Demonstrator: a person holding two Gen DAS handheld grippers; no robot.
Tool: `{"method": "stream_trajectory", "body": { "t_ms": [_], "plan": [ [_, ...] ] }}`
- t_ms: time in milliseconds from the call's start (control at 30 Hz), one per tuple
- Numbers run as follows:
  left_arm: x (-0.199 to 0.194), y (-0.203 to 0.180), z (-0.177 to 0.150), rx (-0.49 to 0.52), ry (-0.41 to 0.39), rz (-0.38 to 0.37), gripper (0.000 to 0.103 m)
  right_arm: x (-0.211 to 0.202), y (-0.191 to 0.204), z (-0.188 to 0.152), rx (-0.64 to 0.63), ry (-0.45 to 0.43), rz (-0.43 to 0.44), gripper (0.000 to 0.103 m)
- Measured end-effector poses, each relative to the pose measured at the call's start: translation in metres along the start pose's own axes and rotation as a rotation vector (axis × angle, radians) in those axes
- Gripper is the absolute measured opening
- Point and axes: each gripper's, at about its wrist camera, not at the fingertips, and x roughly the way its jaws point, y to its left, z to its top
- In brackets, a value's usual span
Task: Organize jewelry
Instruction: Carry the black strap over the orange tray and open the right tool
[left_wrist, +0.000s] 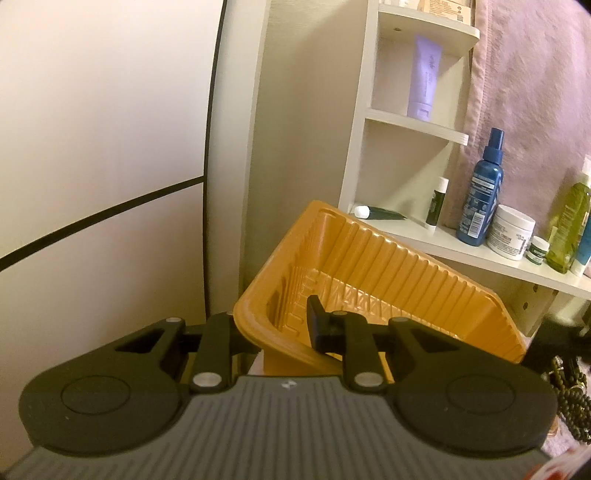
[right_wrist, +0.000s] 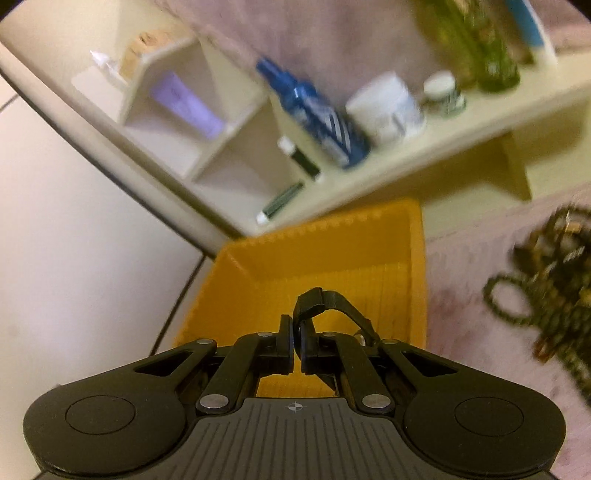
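So the jewelry (right_wrist: 546, 288), a dark tangle of bead strands & chain-like bits, lies on the pinkish cloth (right_wrist: 472, 295) to the right of the orange tray (left_wrist: 369, 266), apart from it; in the left wrist view only a bit of it shows at the far right edge, low down. Tray is empty as far as either view shows, so prob. it's the sorting bin & nothing's been moved in yet. Left gripper (left_wrist: 275, 325) has the tray by its near rim: one finger outside the wall, the other inside, rim pinched btwn them, and the tray is tipped up, its far end raised twd the shelf. Likely held that way to steady or reposition it near the pile. Right gripper (right_wrist: 295, 350) hovers over the tray's near part, fingers nearly together w/ just a thin slit left; a curved black piece sits at the tips but looks like gripper hardware, can't tell if anything's pinched. Right view is motion-blurred. Behind the tray: white shelf unit (left_wrist: 436, 236) w/ a blue spray bottle (left_wrist: 480, 199), a white jar (left_wrist: 511, 232), a lilac tube (left_wrist: 423, 77) & green bottles (left_wrist: 569, 232), none part of the job.
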Motion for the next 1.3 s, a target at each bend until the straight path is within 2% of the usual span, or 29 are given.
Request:
{"method": "stream_trajectory", "body": {
  "t_ms": [233, 400, 433, 500, 533, 567, 733, 933, 1300],
  "plan": [
    [0.001, 0.000, 0.000, 0.003, 0.007, -0.003, 0.020, 0.023, -0.012, -0.011, -0.011, 0.077, -0.043, 0.004],
    [0.001, 0.000, 0.000, 0.008, 0.007, -0.005, 0.018, 0.027, -0.011, -0.010, -0.087, 0.112, -0.134, 0.006],
    [0.001, 0.001, 0.000, 0.007, 0.009, -0.004, 0.018, 0.028, -0.010, -0.009, -0.104, 0.115, -0.144, 0.009],
    [0.001, 0.000, 0.001, 0.008, 0.009, -0.004, 0.018, 0.024, -0.007, -0.008, -0.135, 0.113, -0.156, 0.026],
    [0.001, 0.000, 0.001, 0.008, 0.009, -0.004, 0.018, 0.022, -0.005, -0.008, -0.142, 0.110, -0.156, 0.046],
    [0.001, 0.000, 0.001, 0.010, 0.008, -0.005, 0.018, 0.018, -0.004, -0.007, -0.145, 0.099, -0.158, 0.058],
    [0.001, -0.001, 0.001, 0.020, 0.007, -0.005, 0.018, -0.002, 0.000, -0.005, -0.170, 0.069, -0.183, 0.059],
    [0.001, -0.003, 0.001, 0.025, 0.008, -0.001, 0.018, -0.025, -0.008, -0.008, -0.186, 0.064, -0.251, 0.059],
    [0.001, -0.005, 0.002, 0.042, 0.010, 0.003, 0.018, -0.072, -0.041, -0.020, -0.168, 0.046, -0.419, 0.059]
  ]
}}
